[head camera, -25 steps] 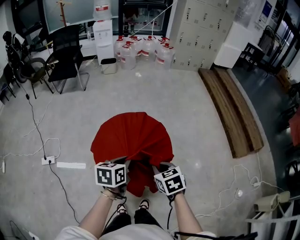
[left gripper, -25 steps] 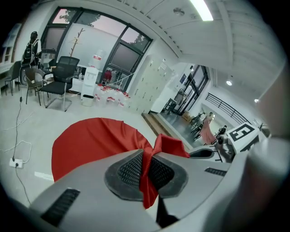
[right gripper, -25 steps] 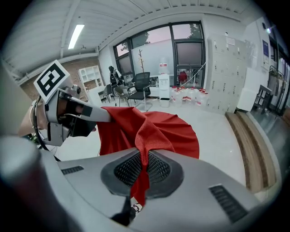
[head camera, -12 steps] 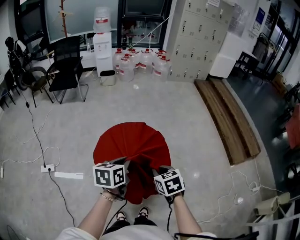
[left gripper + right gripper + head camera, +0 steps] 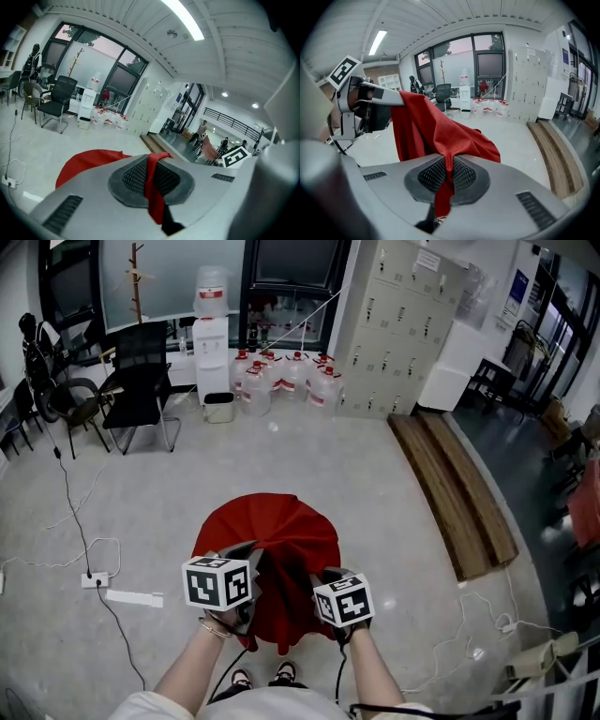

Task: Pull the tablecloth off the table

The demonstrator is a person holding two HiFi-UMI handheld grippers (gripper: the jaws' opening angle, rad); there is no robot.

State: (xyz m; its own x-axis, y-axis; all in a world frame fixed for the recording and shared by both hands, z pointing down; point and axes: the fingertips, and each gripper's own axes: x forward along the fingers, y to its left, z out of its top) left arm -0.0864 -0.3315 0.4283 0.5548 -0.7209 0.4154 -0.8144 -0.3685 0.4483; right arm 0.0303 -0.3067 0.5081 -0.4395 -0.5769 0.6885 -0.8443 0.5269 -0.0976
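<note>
Both your hand-held grippers are clenched on the tablecloth (image 5: 281, 526). The left hand-held gripper (image 5: 152, 174) has a narrow red fold pinched between its pads. The right hand-held gripper (image 5: 444, 176) has a thicker bunch pinched the same way. The cloth's near edge is gathered up at the two grips. The rest spreads as a round red drape over the tabletop, which is fully hidden under it. The left grip is at the tablecloth's near-left edge and the right grip at its near-right edge, apart, with red fabric hanging between them above your shoes (image 5: 286, 672)

Containers:
- cluster of clear water jugs (image 5: 281, 371) with red caps, on the floor well beyond the tablecloth; fill level can't be told
- water dispenser (image 5: 210, 343) beyond-left of the tablecloth, with a bottle (image 5: 212, 282) on top; contents not readable
- small bin (image 5: 219, 407) on the floor between dispenser and tablecloth; inside not visible

Rest:
- office chair (image 5: 141, 371) beyond-left of the tablecloth
- lockers (image 5: 394, 324) beyond-right of it
- wood planks (image 5: 459, 484) on the floor to its right
- power strip (image 5: 96, 579) on the floor to its left
</note>
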